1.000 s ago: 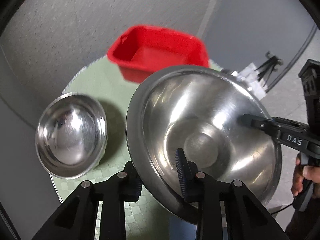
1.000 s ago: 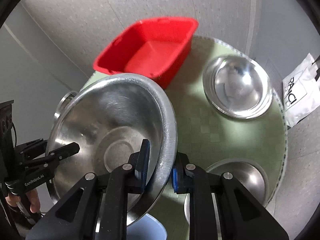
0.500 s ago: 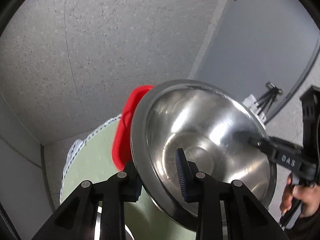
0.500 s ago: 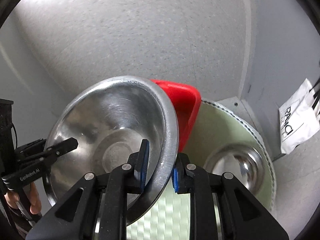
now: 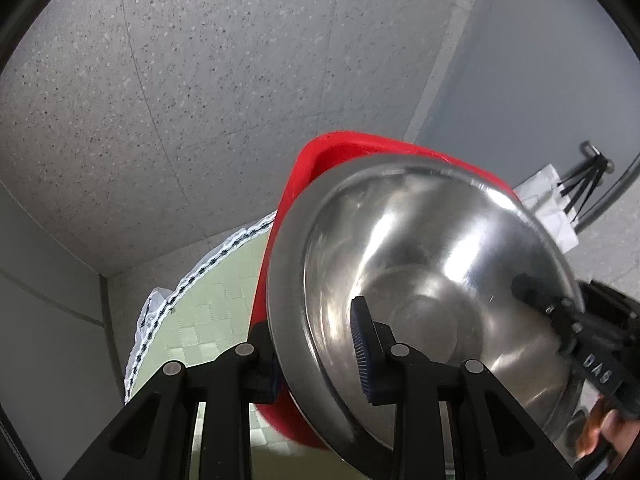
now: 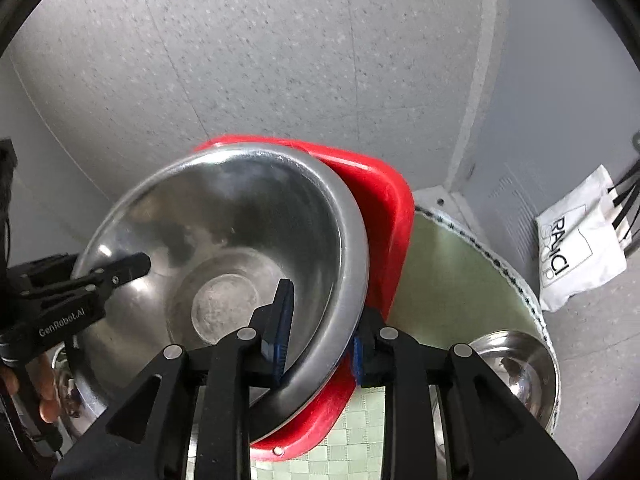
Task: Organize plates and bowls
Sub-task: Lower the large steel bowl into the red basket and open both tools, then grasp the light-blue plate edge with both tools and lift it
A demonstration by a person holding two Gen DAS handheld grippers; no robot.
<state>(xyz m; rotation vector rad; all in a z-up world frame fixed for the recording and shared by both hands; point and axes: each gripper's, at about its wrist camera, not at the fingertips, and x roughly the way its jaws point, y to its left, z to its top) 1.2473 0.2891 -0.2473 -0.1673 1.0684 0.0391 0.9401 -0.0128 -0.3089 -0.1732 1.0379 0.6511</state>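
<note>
A large steel bowl (image 5: 440, 260) (image 6: 224, 216) sits tilted in the red plastic tub (image 5: 340, 140) (image 6: 384, 216), covering most of it. My left gripper (image 5: 316, 360) clamps the bowl's left rim, one pad under the flange and one inside; its jaws are starting to open. My right gripper (image 6: 320, 336) straddles the right rim, its jaws opening and the inner pad standing off the wall. Each gripper also shows across the bowl in the other view: the right gripper (image 5: 532, 292) and the left gripper (image 6: 132, 266).
The tub stands at the far edge of a round green-clothed table (image 5: 216, 300) (image 6: 452, 280), close to a speckled wall. A smaller steel bowl (image 6: 516, 372) sits at the table's right edge. A white printed bag (image 6: 576, 240) lies on the floor. A person's hand (image 6: 44, 392) holds the left gripper.
Both grippers carried the large bowl toward the far edge of the table and lowered it into the red tub. The right gripper's jaws have spread wider; the left's look unchanged.
</note>
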